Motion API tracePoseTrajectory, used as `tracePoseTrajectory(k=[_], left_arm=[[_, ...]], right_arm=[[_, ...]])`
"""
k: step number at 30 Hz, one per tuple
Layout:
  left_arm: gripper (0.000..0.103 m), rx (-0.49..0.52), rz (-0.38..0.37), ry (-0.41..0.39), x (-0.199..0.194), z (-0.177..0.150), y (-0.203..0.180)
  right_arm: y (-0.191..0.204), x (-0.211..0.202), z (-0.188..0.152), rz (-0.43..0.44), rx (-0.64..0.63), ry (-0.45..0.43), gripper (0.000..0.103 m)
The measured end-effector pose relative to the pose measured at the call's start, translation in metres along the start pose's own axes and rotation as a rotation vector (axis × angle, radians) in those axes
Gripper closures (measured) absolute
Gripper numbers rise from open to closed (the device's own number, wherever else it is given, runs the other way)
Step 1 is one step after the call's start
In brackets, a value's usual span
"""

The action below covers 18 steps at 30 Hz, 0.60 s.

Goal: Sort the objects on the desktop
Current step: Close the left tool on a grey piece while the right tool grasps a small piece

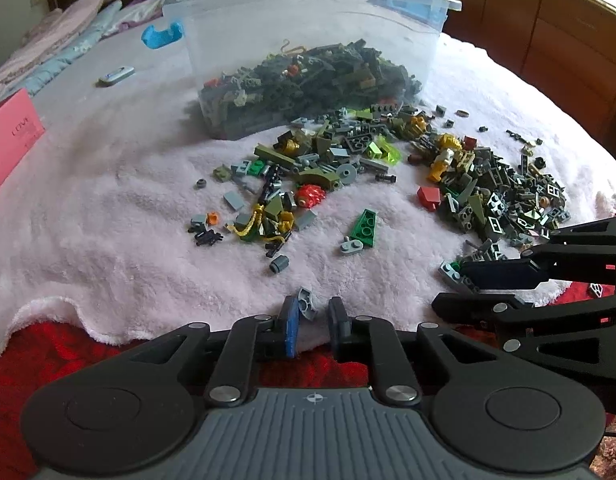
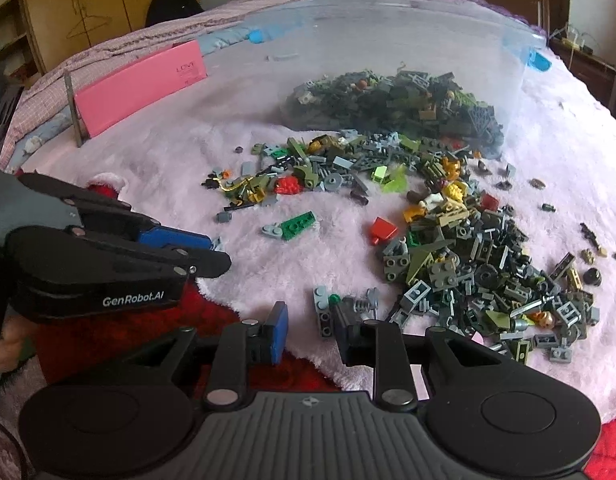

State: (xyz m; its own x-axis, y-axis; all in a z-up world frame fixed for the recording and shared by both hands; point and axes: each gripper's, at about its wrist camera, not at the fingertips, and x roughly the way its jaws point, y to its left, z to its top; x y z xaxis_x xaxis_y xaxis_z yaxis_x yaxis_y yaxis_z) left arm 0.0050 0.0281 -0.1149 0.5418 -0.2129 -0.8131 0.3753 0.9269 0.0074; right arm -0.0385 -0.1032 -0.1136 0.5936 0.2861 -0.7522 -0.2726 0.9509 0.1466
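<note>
Left wrist view: the left gripper [image 1: 312, 320] sat low over the near edge of a pink fleece blanket [image 1: 107, 240] spread on a bed. Its fingers [image 1: 290, 330] stood narrowly apart, with a small grey curved brick [image 1: 306, 305] lying at the tips, against the blue pad; whether the far pad pressed on it could not be told, so a grasp is not confirmed. The right gripper [image 1: 454, 286] entered from the right, its tips at the near fringe of the loose bricks [image 1: 488, 196]. Behind the scatter stood a clear plastic bin [image 1: 308, 20], already holding a deep layer of dark bricks. A green wedge plate [image 1: 366, 227] and a red brick [image 1: 429, 197] lay apart on bare fleece.

Right wrist view: the right gripper [image 2: 314, 330] had its fingers [image 2: 276, 332] partly spread, a grey studded brick [image 2: 323, 312] lying between them; the pads did not appear to press on it. The left gripper [image 2: 221, 250] showed at left, tips nearly together beside the small grey piece. A pink box [image 2: 143, 88] stood at the blanket's far left.

Assessment: the sorting appeared partly done. A good share of bricks was in the bin, yet a large spread remained on the blanket, chiefly on the right side, plus strays at the edges.
</note>
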Motion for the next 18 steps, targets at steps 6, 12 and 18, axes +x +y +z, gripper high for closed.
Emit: tracePoseTrajectory(k=[6,12,18], left_arm=[[0.090,0.006,-0.005,-0.015,0.000,0.000,-0.001],[0.093,-0.003,-0.020,-0.030,-0.006,0.001,-0.001],[0.093,0.001,-0.029,-0.051,-0.015,0.006,-0.004]], right_arm=[[-0.001,0.001,-0.002,-0.006,0.009,0.001,0.087],[-0.001,-0.004,-0.001,-0.018,0.013,-0.009,0.095],[0.001,-0.013,0.003,-0.025,0.001,-0.034,0.095]])
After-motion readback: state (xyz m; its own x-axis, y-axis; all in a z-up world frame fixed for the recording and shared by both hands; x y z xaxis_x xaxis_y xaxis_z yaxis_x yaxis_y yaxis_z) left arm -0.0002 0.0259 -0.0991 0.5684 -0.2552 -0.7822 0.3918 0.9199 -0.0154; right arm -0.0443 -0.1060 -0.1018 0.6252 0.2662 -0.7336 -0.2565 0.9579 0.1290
